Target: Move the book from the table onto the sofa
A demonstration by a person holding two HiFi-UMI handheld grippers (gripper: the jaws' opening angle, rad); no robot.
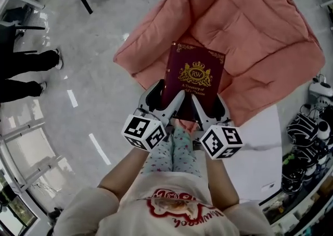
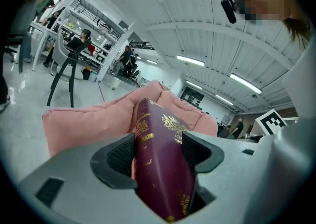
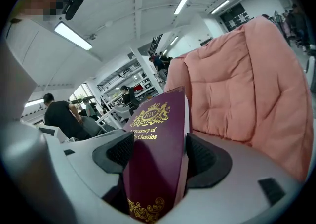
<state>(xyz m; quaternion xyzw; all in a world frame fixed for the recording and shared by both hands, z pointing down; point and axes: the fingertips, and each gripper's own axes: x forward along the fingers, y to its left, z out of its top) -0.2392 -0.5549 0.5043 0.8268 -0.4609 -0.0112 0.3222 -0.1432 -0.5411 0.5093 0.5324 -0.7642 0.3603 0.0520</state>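
Pinching the book (image 1: pixel 195 76) at its near end between the ribbed pads (image 2: pixel 121 157) of the left gripper (image 2: pixel 159 153), on the spine side, pressed tight against front and back covers. Pinching that same end with the right gripper (image 3: pixel 154 156) as well, on the page-edge side, clamped just as firmly. Holding it aloft, front cover up, far end raised, touching nothing but the jaws. Hanging, from the head view, about over the near corner of the pink sofa (image 1: pixel 250 26), with grey floor (image 1: pixel 88 78) to the left and the white table (image 1: pixel 263 144) apart at lower right. Judged to be mid-carry: off the table already, not yet set down. Next, most likely: reach further forward over the seat cushion, level the book, lower both grippers together to lay it flat, and only then part the jaws, both pairs at once to avoid twisting it or dropping a corner.
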